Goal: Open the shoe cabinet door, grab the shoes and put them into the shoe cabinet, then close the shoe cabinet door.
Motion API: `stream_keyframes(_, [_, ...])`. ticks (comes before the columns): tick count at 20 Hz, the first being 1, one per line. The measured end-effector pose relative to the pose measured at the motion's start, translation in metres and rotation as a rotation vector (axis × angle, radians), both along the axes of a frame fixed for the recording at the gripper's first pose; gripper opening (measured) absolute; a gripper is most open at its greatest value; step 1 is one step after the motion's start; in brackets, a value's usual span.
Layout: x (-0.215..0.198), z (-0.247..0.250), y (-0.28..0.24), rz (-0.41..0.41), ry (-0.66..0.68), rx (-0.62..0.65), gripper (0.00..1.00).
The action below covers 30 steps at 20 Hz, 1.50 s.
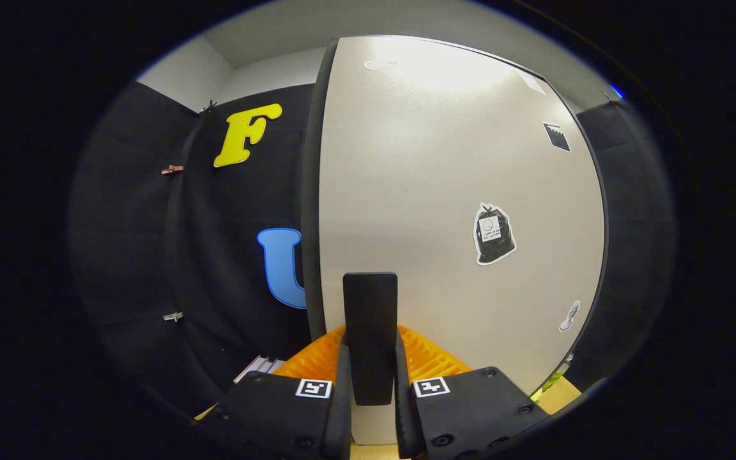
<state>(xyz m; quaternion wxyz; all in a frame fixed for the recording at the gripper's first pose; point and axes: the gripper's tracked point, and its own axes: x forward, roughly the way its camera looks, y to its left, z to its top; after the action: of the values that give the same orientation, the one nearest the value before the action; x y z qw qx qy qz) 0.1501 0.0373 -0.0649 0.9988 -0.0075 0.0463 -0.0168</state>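
The shoe cabinet door point(444, 191) is a pale flat panel standing close ahead of me, with its dark side edge point(310, 191) on the left. A black upright bar handle point(370, 300) sticks out from the door's lower part. My gripper point(370, 348) is shut on this handle, one finger pressed to each side of it. I cannot tell how far the door stands from the cabinet body.
Stickers dot the door, among them a black bag shape point(494, 234) right of the handle. The black cloth wall point(234, 255) lies past the door's left edge. Some flat papers or books point(256, 367) lie low on the left, and a wooden surface point(559, 396) shows low on the right.
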Motion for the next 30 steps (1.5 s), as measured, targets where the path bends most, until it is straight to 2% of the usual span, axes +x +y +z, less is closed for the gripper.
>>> stream_keyframes(12, [-0.092, 0.017, -0.016, 0.115, 0.000, 0.023, 0.31])
stream_keyframes(20, [-0.165, 0.027, -0.070, 0.207, 0.018, 0.017, 0.31])
stream_keyframes(23, [-0.191, 0.032, -0.099, 0.212, 0.021, 0.021, 0.31])
stream_keyframes(25, [-0.203, 0.034, -0.121, 0.205, 0.023, 0.038, 0.23])
stream_keyframes(30, [-0.222, 0.039, -0.167, 0.151, 0.023, 0.033, 0.22])
